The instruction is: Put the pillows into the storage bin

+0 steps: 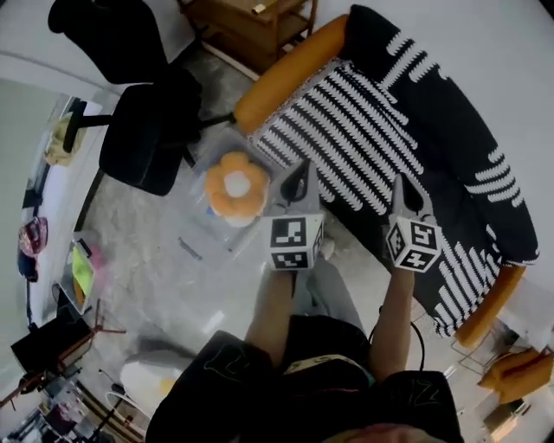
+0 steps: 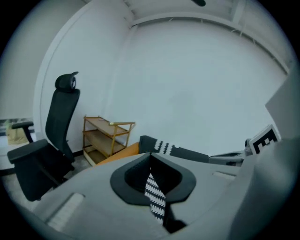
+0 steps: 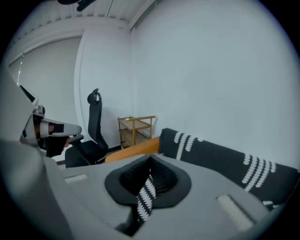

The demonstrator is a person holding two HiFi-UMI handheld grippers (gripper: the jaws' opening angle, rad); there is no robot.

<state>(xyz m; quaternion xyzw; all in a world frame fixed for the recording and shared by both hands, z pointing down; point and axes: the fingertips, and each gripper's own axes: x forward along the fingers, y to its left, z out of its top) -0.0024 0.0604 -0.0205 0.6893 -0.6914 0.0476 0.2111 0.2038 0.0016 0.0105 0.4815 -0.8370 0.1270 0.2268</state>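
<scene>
Soft, even, cool light fills all 3 views, leaving only faint shadows. Fisheye distortion bends straight lines, and both gripper views fade to black corners. Up close, the left hand-held gripper (image 2: 151, 159) and right hand-held gripper (image 3: 150, 165) look blurred.

Quick headcount: two grippers, the left gripper (image 1: 295, 183) and the right gripper (image 1: 405, 192), so two marker cubes, one (image 1: 294, 242) apiece. One flower pillow (image 1: 235, 186), one clear storage bin (image 1: 197, 227). One big spread of striped fabric (image 1: 372, 147), two orange bolsters, one (image 1: 290, 73) at the far end and one (image 1: 489, 307) at the near end. One black office chair (image 1: 143, 130). One wooden shelf rack (image 1: 251, 26). One person, two bare forearms.
</scene>
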